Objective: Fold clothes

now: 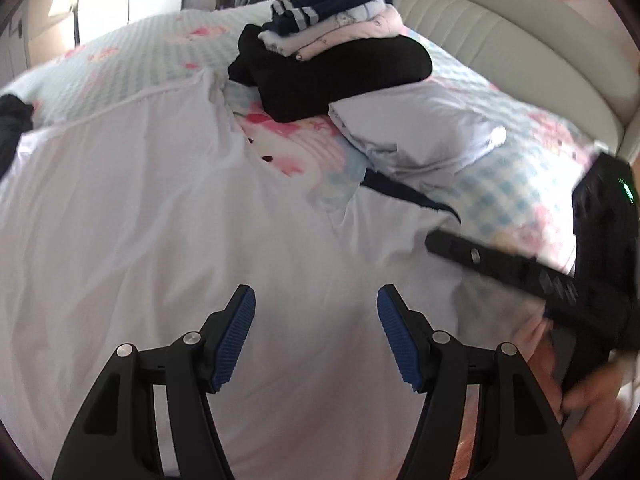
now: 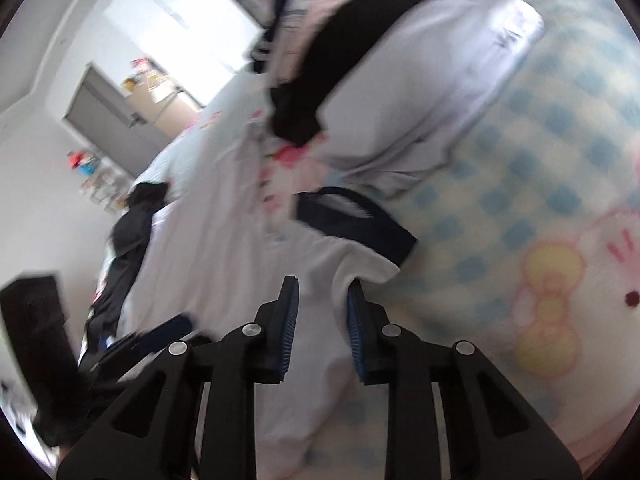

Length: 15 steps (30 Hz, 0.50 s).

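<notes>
A white T-shirt with a dark navy collar lies spread on the bed. My left gripper is open and empty, hovering over the shirt's middle. My right gripper has its jaws partly closed around a fold of the white shirt near the shoulder, just below the collar. The right gripper also shows in the left wrist view, at the shirt's right edge. The right view is blurred.
A pile of folded clothes sits at the back: a black garment, pale ones and a navy striped one on top, a folded white garment beside it. The bedspread is checked and cartoon-printed. A padded headboard is behind. Dark clothes lie at the bed's edge.
</notes>
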Each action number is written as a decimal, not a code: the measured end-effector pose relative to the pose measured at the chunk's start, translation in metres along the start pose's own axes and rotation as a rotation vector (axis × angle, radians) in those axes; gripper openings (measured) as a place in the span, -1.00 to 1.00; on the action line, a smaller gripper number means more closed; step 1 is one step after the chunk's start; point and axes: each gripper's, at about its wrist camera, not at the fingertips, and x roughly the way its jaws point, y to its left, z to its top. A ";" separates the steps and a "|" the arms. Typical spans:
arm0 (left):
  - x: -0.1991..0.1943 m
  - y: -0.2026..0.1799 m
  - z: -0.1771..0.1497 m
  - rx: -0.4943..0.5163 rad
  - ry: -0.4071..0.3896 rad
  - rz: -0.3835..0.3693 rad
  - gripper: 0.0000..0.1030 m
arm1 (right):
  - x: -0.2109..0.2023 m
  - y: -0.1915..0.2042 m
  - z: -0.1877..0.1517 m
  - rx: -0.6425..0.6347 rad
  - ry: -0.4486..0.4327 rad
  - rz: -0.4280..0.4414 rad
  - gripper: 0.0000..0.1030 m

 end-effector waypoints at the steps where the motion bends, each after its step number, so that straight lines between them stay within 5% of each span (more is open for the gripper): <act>1: 0.002 0.001 0.003 -0.020 0.004 -0.009 0.27 | -0.001 0.005 -0.003 -0.015 0.006 0.028 -0.54; 9: 0.009 -0.010 0.020 -0.039 0.031 -0.077 0.25 | 0.005 0.014 -0.017 -0.037 0.093 0.018 -0.54; 15: 0.016 -0.030 0.025 0.027 0.050 -0.054 0.25 | -0.004 0.002 -0.022 0.027 0.110 -0.038 -0.49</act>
